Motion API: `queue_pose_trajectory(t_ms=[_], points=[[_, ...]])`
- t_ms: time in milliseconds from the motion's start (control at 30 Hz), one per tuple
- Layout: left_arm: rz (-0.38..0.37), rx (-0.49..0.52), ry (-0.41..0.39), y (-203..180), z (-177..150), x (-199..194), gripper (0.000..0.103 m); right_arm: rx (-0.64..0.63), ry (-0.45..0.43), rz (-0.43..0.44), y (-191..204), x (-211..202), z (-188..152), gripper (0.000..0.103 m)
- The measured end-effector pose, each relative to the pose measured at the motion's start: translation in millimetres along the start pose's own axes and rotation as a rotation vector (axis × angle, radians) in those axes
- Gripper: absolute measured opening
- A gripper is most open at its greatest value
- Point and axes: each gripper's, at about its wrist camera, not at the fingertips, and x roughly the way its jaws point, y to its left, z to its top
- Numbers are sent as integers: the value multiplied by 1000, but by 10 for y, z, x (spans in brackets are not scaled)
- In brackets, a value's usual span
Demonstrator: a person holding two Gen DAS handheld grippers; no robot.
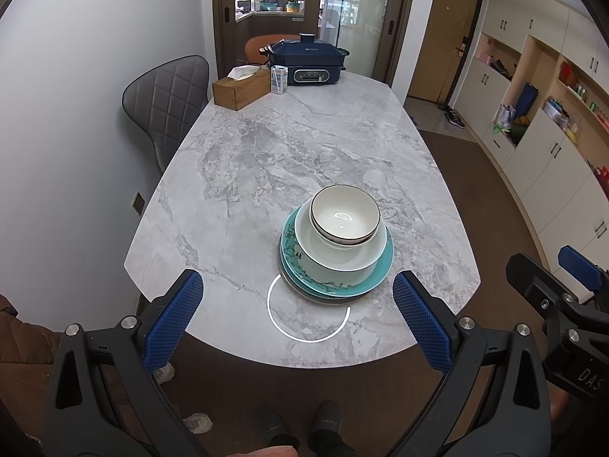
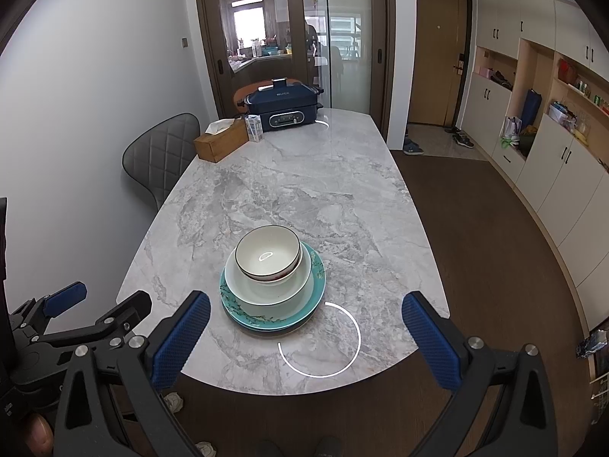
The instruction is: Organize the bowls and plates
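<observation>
Near the marble table's (image 1: pixel 266 160) 6 o'clock edge sits a stack: a dark-rimmed white bowl (image 1: pixel 345 214) nested in a pale bowl (image 1: pixel 342 255) on a teal plate (image 1: pixel 304 266), while the left gripper (image 1: pixel 297 320) and right gripper (image 2: pixel 306 337) hover spread wide, holding nothing.

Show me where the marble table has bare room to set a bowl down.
The widest free patch runs from the stacked plates and bowls to the wooden tissue box and blue electric cooker. The grey marble table is also bare left of the stack. The far end is crowded.
</observation>
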Motion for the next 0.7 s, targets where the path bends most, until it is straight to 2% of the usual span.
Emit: queue_pose_trajectory(t_ms=[700], points=[[-2,9,-22,141,-13,145,101,-3,6,5,-43,10,29,103]])
